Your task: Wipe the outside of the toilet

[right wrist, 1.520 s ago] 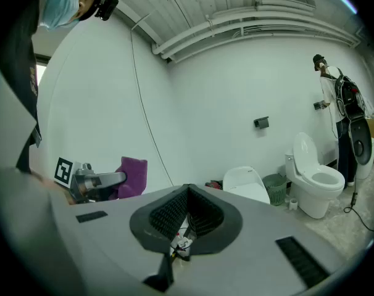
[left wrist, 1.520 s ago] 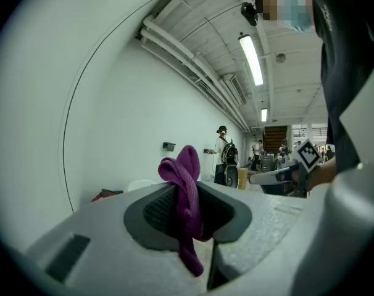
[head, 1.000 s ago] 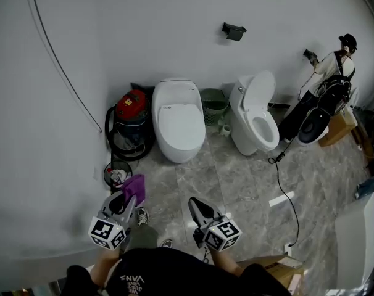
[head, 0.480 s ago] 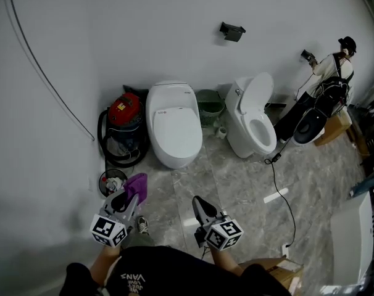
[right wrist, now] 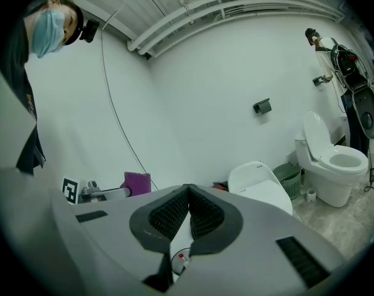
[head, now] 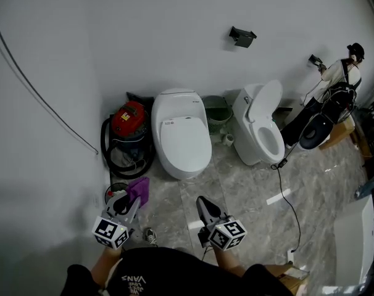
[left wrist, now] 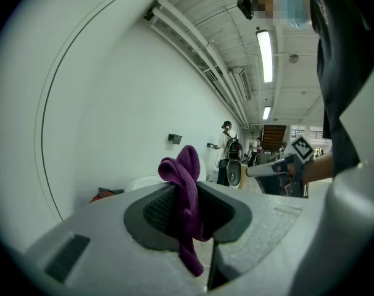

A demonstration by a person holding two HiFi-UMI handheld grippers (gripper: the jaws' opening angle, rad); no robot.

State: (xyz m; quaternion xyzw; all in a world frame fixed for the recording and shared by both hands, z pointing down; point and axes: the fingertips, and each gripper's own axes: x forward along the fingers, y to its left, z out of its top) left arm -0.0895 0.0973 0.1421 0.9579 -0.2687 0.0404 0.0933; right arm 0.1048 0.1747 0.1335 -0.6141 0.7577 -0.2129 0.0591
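Left tool (head: 130,200) clamped on purple cloth (left wrist: 188,171), right tool (head: 202,203) pinched shut and empty, both carried slightly nearer the closed-lid toilet (head: 181,134) at far wall (head: 144,36) than a second ago, well apart yet, wiping not begun.

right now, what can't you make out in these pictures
- Head view: the left gripper and purple cloth cover part of the small bin.
- Head view: the wall fixture is too small to identify.
- Left gripper view: the gripper's body hides most of the closed toilet.
- Right gripper view: the right gripper hides most of a white, red-dotted item.
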